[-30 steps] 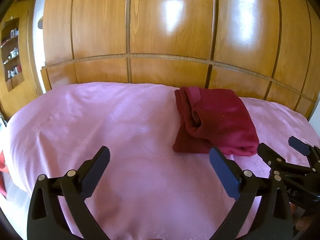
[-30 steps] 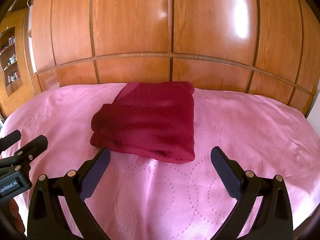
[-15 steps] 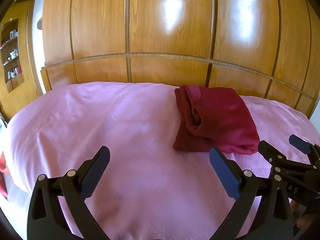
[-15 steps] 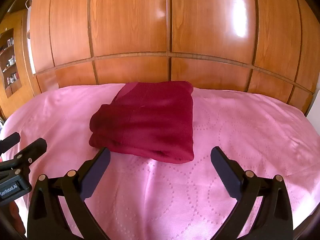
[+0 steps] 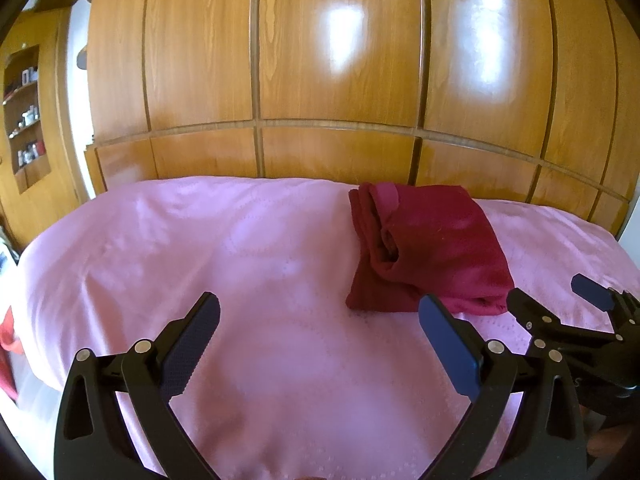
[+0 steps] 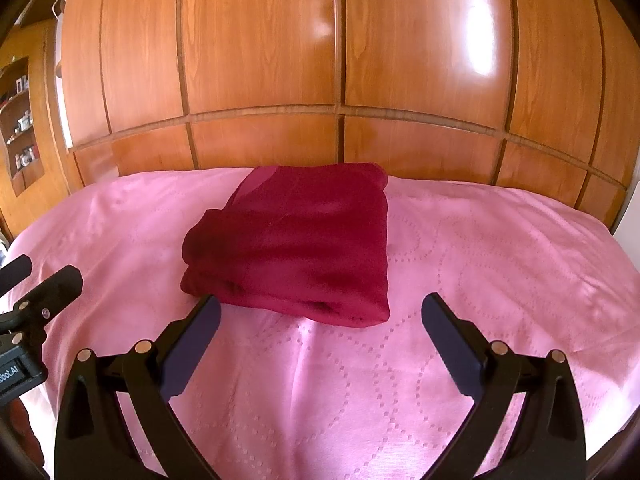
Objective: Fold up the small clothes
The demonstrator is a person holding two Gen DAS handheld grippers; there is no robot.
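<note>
A dark red garment [image 5: 430,248] lies folded in a thick rectangle on the pink bedspread [image 5: 240,264]; it also shows in the right wrist view [image 6: 296,244]. My left gripper [image 5: 320,320] is open and empty, held above the bedspread to the left of and in front of the garment. My right gripper [image 6: 320,316] is open and empty just in front of the garment's near edge. Each gripper shows at the edge of the other's view: the right one [image 5: 560,300] and the left one [image 6: 36,280].
A glossy wooden wardrobe wall [image 5: 340,60] stands right behind the bed. A wooden shelf niche with small items [image 5: 24,120] is at the far left. Something red [image 5: 6,344] hangs at the bed's left edge.
Both grippers have drawn back slightly from the garment and stay open. The garment has not moved.
</note>
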